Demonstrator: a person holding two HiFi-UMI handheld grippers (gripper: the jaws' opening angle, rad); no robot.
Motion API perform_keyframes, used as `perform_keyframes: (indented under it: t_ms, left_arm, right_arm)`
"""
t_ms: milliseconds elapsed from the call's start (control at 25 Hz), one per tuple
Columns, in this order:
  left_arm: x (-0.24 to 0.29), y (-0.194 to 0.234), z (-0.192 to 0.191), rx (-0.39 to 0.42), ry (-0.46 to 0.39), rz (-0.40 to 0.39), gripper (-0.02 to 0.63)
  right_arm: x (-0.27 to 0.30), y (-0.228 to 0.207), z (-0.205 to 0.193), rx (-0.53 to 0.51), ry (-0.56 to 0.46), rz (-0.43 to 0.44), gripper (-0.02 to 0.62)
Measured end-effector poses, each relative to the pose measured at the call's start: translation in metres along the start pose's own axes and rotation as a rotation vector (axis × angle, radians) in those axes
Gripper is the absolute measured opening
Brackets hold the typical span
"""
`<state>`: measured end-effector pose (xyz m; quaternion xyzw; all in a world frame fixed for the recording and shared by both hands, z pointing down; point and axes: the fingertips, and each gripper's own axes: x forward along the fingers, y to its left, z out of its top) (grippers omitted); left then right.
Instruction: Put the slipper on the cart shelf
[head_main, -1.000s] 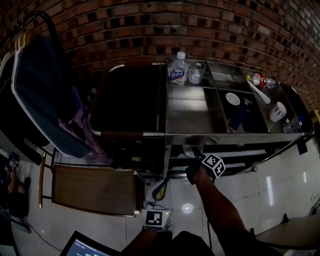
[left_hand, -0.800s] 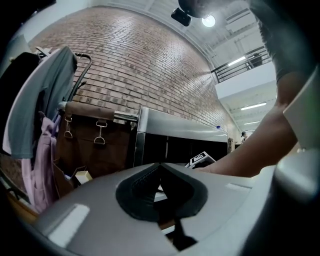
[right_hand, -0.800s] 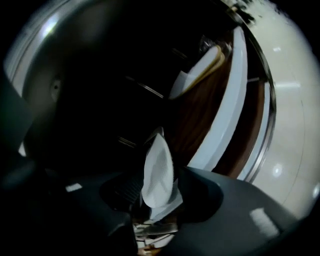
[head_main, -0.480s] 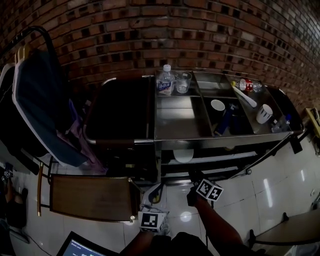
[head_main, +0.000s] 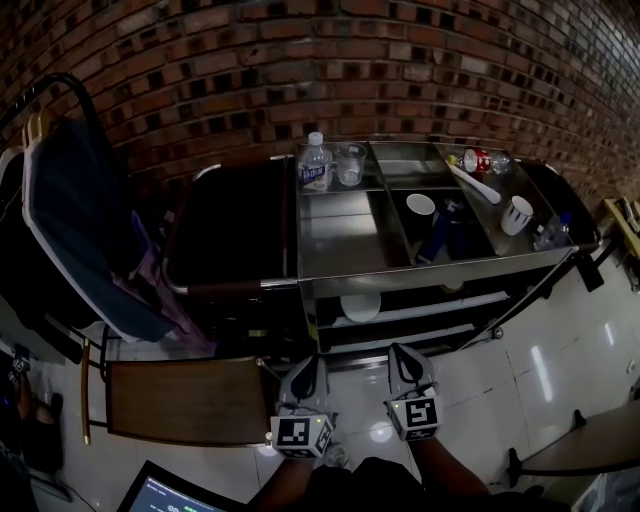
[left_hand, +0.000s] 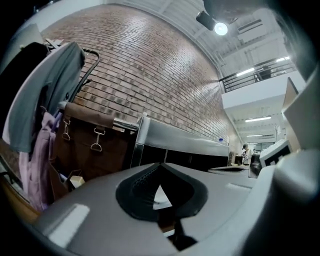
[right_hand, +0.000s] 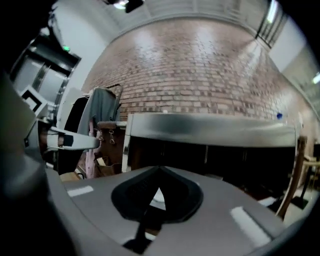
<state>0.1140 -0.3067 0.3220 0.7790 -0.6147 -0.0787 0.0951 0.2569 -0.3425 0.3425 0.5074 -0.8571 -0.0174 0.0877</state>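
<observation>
A white slipper (head_main: 360, 306) lies on the shelf just under the steel top of the cart (head_main: 340, 243), and nothing touches it. My right gripper (head_main: 402, 352) hangs over the floor in front of the cart, well short of the shelf. Its jaws have just been closing and now stand shut with nothing between them (right_hand: 159, 170). Beside it on the left, my left gripper (head_main: 311, 362) also points at the cart's front. It is shut and empty (left_hand: 160, 167).
The cart's top trays hold a water bottle (head_main: 314, 162), a glass (head_main: 349, 163), two white cups (head_main: 421, 205) and a red-labelled bottle (head_main: 480, 160). A dark bag (head_main: 235, 225) hangs at the cart's left end. A coat rack (head_main: 70, 220) and a brown board (head_main: 185, 400) stand left.
My right gripper has pulled back out of the cart's shelves toward me, rolled over and shut, with the slipper left on the shelf. The left gripper has risen a little.
</observation>
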Motion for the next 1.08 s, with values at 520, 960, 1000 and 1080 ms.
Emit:
perform_keyframes:
  t_ms: [520, 960, 1000, 1080]
  left_arm:
    - [-0.016, 0.001, 0.011, 0.160, -0.035, 0.035, 0.015]
    - [-0.011, -0.010, 0.020, 0.169, -0.045, 0.020, 0.015]
    - [-0.010, -0.009, 0.020, 0.167, -0.047, 0.023, 0.015]
    - [-0.008, -0.006, 0.021, 0.164, -0.048, 0.030, 0.015]
  right_arm:
    - [-0.014, 0.029, 0.032, -0.034, -0.114, 0.022, 0.002]
    - [-0.012, 0.027, 0.042, -0.024, -0.144, 0.005, 0.002]
    - [-0.011, 0.027, 0.042, -0.026, -0.144, 0.007, 0.002]
    - [-0.008, 0.027, 0.042, -0.030, -0.145, 0.013, 0.002]
